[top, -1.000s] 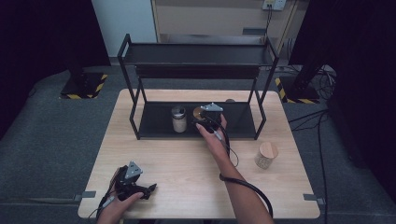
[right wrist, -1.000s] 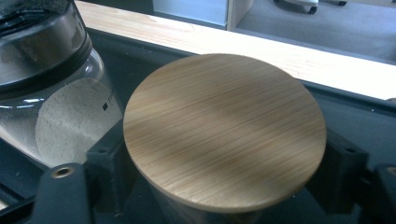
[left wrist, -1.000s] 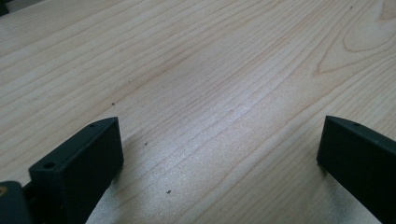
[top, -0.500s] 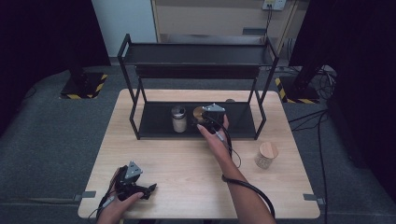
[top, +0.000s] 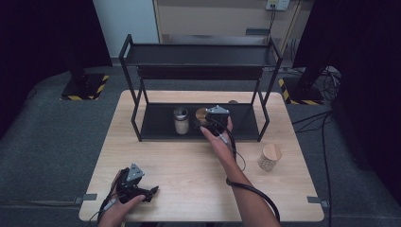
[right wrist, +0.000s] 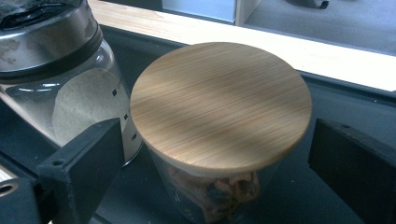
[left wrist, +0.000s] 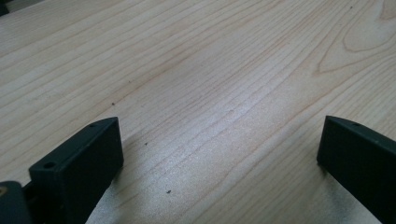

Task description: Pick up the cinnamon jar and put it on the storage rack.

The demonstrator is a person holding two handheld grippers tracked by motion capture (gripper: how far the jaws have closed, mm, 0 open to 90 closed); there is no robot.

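The right gripper [right wrist: 215, 154] has just been opening around the wooden-lidded jar [right wrist: 220, 105], pads clear, so it likely stands released on the rack's lower shelf [top: 246, 124] (left gripper [left wrist: 219, 154] apart, empty, near the desk's front left corner).

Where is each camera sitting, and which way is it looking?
High view: above the person's side, looking forward and down on the table and black shelf rack; both forearms show, with the left gripper and right gripper.
Left gripper view: on the left gripper, facing bare tabletop between its open fingers.
Right gripper view: on the right gripper, facing the wooden-lidded jar standing between its fingers, which have just been opening.
Shared: high and right gripper views both show that jar beside the metal-lidded jar.
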